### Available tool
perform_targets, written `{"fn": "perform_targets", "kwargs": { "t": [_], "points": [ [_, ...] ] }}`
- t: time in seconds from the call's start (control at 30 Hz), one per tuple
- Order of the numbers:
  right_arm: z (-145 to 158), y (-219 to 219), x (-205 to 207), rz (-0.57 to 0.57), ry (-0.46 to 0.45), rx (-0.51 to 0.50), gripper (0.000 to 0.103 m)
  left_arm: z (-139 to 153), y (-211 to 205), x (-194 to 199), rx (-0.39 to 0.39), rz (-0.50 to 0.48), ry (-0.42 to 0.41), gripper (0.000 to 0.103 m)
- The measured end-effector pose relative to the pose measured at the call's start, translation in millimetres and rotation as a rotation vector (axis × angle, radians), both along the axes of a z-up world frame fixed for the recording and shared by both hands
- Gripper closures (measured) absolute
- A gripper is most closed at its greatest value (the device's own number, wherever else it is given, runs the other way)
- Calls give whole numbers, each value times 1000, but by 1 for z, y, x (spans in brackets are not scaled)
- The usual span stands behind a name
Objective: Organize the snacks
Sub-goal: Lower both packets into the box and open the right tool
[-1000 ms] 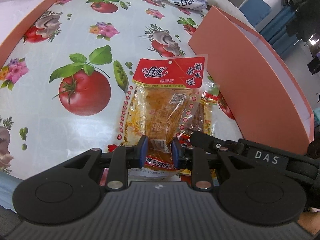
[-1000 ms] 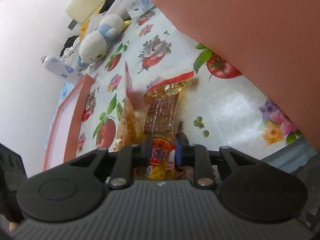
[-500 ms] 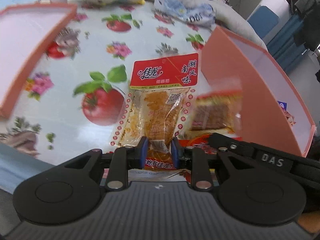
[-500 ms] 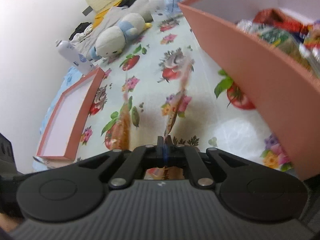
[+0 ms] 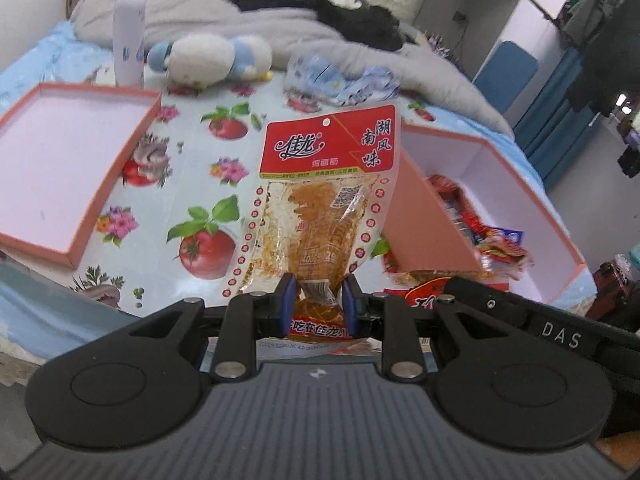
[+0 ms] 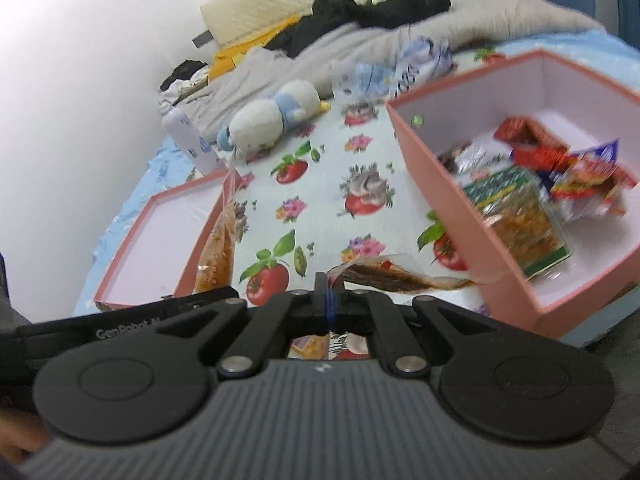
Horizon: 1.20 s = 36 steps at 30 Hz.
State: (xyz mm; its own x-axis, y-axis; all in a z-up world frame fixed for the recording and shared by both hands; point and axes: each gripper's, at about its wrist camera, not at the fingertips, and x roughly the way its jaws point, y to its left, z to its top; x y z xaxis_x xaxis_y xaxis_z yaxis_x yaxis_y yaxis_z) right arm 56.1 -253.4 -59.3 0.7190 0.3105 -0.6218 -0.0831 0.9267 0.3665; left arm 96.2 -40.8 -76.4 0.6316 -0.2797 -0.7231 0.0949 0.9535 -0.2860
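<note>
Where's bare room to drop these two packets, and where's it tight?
Free: the shallow pink lid, bare inside; the tablecloth strip between lid and deep pink box; the box's far inner corner. Crowded: the box's near floor, piled with snack packets, and the table's far edge by the plush toy and white bottle.

Left gripper (image 5: 316, 300) tilted downward, jaws narrowly parted, clamping; right gripper (image 6: 329, 295) fully closed, pinching
</note>
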Motion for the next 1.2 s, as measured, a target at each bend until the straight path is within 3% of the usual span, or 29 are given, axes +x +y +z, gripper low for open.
{"fn": "perform_targets", "kwargs": {
  "t": [0.33, 0.67, 0.9, 1.2],
  "points": [
    [52, -22, -52, -37, -102, -45, 100, 52, -19, -42, -26, -46, -78, 74],
    [68, -52, -81, -115, -130, -133, 100, 69, -57, -58, -60, -145, -53, 74],
    [63, -75, -74, -172, -112, -150, 100, 63, -91, -40, -44, -218, -15, 74],
    [55, -105, -37, -218, -93, -204, 100, 41, -132, 19, -30, -240, 57, 74]
  ]
}}
